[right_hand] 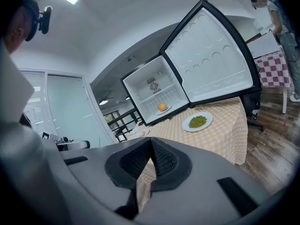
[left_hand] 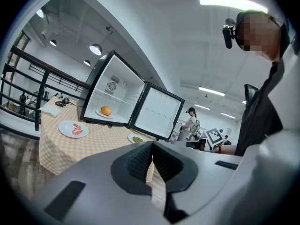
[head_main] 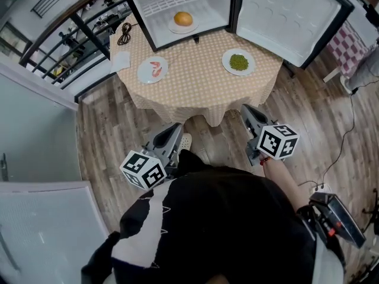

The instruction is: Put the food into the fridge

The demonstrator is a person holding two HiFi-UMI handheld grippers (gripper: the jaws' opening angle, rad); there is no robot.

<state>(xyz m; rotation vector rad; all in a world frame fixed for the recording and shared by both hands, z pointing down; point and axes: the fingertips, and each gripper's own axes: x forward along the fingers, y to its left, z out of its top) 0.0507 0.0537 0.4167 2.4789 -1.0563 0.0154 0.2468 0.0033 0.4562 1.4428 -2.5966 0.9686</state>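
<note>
A small fridge (head_main: pixel 155 18) stands open at the table's far side, its door (head_main: pixel 290 16) swung right. Inside it a plate holds a round orange food (head_main: pixel 183 19). On the checkered table (head_main: pixel 198 90) lie a plate of pink food (head_main: pixel 153 70) at the left and a plate of green food (head_main: pixel 238 62) at the right. My left gripper (head_main: pixel 175 126) and right gripper (head_main: pixel 245 108) hover shut and empty over the floor, short of the table's near edge. The left gripper view shows the left gripper (left_hand: pixel 152 147) with jaws together, and the right gripper view shows the same of the right gripper (right_hand: pixel 151 142).
A black cable (head_main: pixel 124 34) and a white napkin (head_main: pixel 120 61) lie at the table's far left. A railing (head_main: pixel 89 34) runs beyond the table on the left. A checkered cloth (head_main: pixel 349 40) and a floor cord (head_main: pixel 349 135) are at the right. A person (left_hand: pixel 190 123) stands far behind.
</note>
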